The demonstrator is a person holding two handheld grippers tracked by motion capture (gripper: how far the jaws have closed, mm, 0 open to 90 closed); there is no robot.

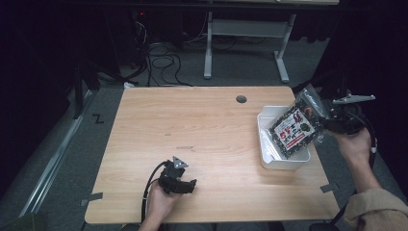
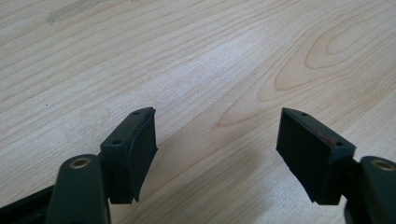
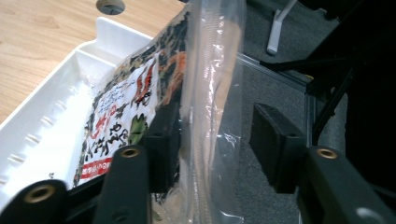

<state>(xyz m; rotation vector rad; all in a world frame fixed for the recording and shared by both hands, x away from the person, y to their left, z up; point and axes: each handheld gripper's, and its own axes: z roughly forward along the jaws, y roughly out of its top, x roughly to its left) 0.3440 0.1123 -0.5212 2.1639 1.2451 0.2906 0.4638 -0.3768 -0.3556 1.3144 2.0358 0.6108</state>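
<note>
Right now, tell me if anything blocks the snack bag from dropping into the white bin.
Nothing visible does. The bag leans over the bin, lower end already inside it. The right gripper has open fingers around the bag's clear top edge.

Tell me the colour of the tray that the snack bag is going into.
White: the tray shows best in the high view, the bag leaning over it.

Broad bare wooden table [image 1: 202,130] across left and middle, white tray [image 1: 265,139] with snack bag [image 1: 293,129] blocking the right edge, cable hole [image 1: 241,99] far.
</note>
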